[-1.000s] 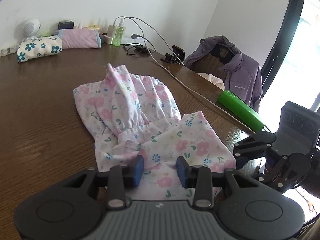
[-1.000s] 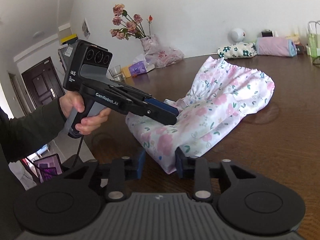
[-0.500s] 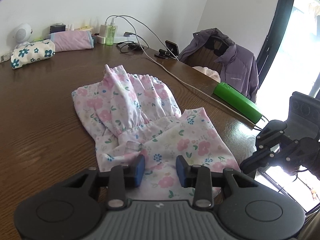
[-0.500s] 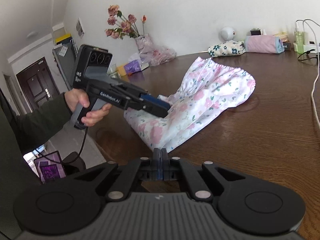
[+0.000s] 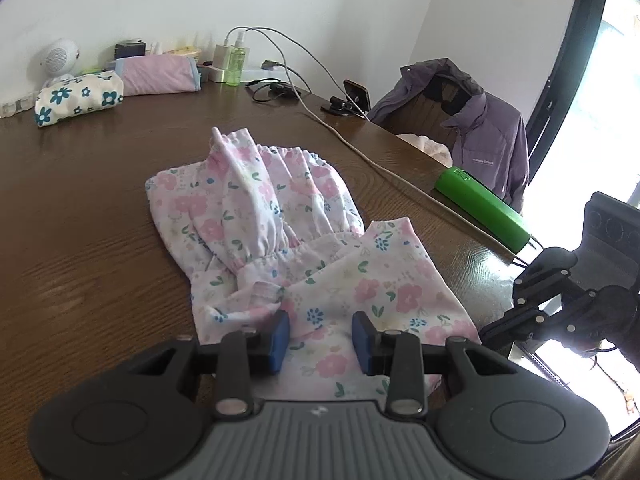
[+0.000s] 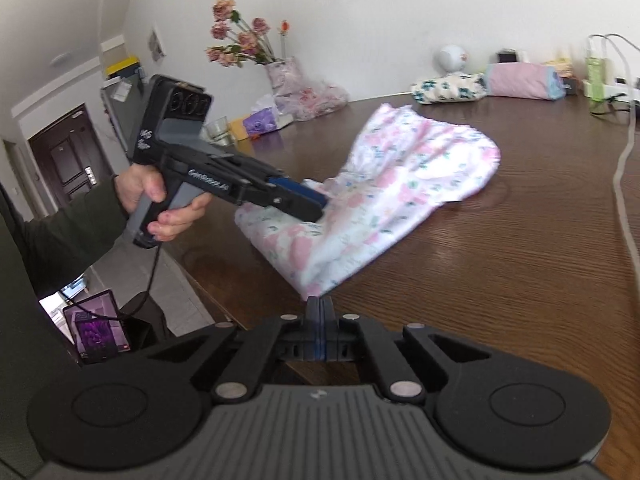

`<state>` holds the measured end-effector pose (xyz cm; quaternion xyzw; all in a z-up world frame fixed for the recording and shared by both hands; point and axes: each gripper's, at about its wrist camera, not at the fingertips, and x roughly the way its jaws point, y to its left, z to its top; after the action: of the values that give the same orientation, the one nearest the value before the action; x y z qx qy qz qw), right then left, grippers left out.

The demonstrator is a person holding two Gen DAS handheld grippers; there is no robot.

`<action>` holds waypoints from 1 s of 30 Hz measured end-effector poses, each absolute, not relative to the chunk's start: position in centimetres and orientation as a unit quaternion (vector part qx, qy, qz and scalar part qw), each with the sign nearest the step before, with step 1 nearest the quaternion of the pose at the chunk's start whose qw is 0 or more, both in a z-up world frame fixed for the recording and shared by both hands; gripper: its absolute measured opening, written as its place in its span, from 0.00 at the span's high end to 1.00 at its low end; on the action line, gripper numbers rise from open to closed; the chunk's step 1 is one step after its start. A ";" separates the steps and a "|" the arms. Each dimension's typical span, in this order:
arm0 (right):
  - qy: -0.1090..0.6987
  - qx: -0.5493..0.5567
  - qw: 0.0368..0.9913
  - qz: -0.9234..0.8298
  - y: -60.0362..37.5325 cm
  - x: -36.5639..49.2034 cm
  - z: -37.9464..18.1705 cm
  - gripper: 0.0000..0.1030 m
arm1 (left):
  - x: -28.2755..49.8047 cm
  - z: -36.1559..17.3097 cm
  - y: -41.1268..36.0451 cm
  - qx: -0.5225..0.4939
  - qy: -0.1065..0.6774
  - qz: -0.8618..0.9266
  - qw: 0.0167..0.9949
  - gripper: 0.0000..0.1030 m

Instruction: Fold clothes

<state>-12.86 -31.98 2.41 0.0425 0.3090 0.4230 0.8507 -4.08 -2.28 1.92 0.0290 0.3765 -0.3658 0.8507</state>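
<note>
A pink floral garment (image 5: 280,216) lies rumpled on the brown wooden table (image 5: 80,220), its gathered part toward the far side. My left gripper (image 5: 321,336) hovers over the near hem with its blue pads apart, flat cloth below them and nothing pinched. In the right wrist view the left gripper (image 6: 320,204), held by a hand in a dark sleeve, reaches over the garment (image 6: 400,184). My right gripper (image 6: 319,308) is shut on the garment's near corner at the table edge, and the cloth rises to its tips. The right gripper (image 5: 486,330) also shows by the hem's right corner.
A green cylinder (image 5: 480,204) and a long cable (image 5: 360,152) lie on the right of the table. A purple jacket (image 5: 484,136) hangs on a chair. Folded cloths (image 5: 78,96) and bottles stand at the back. A vase of flowers (image 6: 248,40) stands far left.
My right gripper's jaws closed on the garment's corner, then drew back a little, so the cloth now rises toward them. The left gripper has stayed over the hem.
</note>
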 end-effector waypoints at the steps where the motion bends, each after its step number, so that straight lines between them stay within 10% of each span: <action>1: 0.302 0.055 0.857 0.414 -32.7 -12.7 3.0 0.98 | -4.5 2.4 -2.3 0.032 0.364 -0.360 0.858 0.68; 6: 0.248 0.032 0.909 0.335 -29.7 -10.9 6.2 0.94 | -6.5 5.3 -0.7 0.038 0.282 -0.384 0.878 0.54; 20: 0.275 -0.073 0.923 0.259 -22.4 -8.7 2.5 0.93 | -5.5 1.0 0.9 0.026 0.337 -0.330 0.881 0.59; 24: 0.210 -0.089 0.903 0.363 -22.6 -12.3 4.9 0.67 | -6.2 1.2 0.5 0.023 0.344 -0.318 0.883 0.60; 30: 0.261 -0.076 0.876 0.399 -22.7 -12.2 2.9 0.66 | -7.8 1.4 -0.4 0.028 0.348 -0.312 0.884 0.61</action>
<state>-12.23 -22.68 2.93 -0.0760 0.2607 0.3994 0.8756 -7.76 -0.38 1.36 0.0282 0.3477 -0.3123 0.8836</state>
